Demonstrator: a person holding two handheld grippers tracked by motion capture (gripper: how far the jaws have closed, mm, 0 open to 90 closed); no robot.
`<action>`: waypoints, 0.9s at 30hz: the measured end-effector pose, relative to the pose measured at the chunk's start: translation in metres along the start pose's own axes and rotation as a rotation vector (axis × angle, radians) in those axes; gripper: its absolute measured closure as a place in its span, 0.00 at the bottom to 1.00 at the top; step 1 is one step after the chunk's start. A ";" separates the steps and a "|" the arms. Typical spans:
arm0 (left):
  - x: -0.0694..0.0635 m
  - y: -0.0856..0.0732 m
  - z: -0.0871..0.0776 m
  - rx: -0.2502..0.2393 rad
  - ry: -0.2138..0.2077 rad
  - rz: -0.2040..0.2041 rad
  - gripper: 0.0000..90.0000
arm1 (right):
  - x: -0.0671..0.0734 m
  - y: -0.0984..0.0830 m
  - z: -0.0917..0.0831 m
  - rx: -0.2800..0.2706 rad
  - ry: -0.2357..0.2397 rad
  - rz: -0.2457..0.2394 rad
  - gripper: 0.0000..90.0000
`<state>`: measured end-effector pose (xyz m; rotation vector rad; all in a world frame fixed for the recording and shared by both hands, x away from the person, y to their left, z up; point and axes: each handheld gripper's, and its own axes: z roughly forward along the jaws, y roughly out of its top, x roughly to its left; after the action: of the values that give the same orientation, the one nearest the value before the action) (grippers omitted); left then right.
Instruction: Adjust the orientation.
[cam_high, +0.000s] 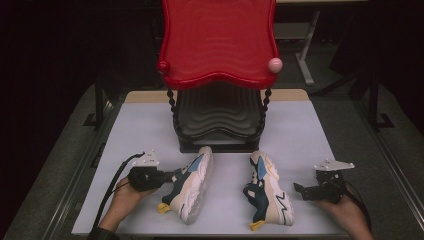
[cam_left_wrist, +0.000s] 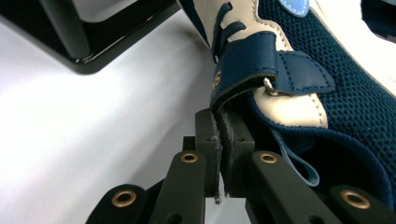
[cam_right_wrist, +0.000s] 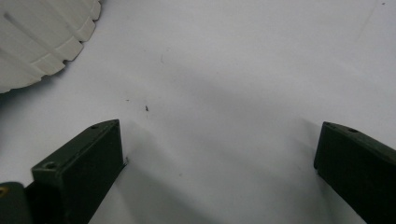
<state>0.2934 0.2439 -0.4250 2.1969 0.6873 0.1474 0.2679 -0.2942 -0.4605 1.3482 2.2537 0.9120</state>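
Left hand-held gripper (cam_high: 170, 176) first: from the high view we see it lying low at the left of the bench (cam_high: 310, 135), its jaws reaching into the heel side of the left shoe (cam_high: 192, 184), which lies tipped on its side in front of the red-and-black shoe rack (cam_high: 218, 80). The right shoe (cam_high: 267, 190) lies apart to the right, also on its side. The right hand-held gripper (cam_high: 299, 189) rests just beside that shoe's sole, touching nothing we can make out.

Turning to the left gripper view, we find the jaws pressed together on the navy tongue (cam_left_wrist: 243, 70) of the left shoe (cam_left_wrist: 345, 93), the flap pinched between the pads. Since the bite looks thin and near the edge, we judge a slow, level lift wise, keeping the shoe from swinging, and we should watch that the soft flap does not slide out.

Lastly, in the right gripper view, we see its jaws standing wide apart over bare bench (cam_right_wrist: 224, 84), nothing between them, with the ribbed white sole (cam_right_wrist: 42, 37) of the right shoe at the upper left. We could use this free gripper to steady the load.
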 end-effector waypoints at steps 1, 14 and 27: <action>-0.001 -0.002 -0.002 -0.004 0.003 -0.005 0.96 | 0.000 0.000 0.000 0.000 0.000 0.000 0.01; -0.009 -0.031 -0.034 -0.028 0.035 -0.069 0.96 | 0.000 0.000 0.000 0.001 0.000 0.001 0.01; -0.015 -0.015 -0.038 -0.104 0.003 -0.044 0.97 | 0.000 0.000 0.000 0.001 0.001 0.001 0.01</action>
<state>0.2619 0.2696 -0.4089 2.0812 0.7136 0.1604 0.2679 -0.2943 -0.4605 1.3494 2.2542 0.9121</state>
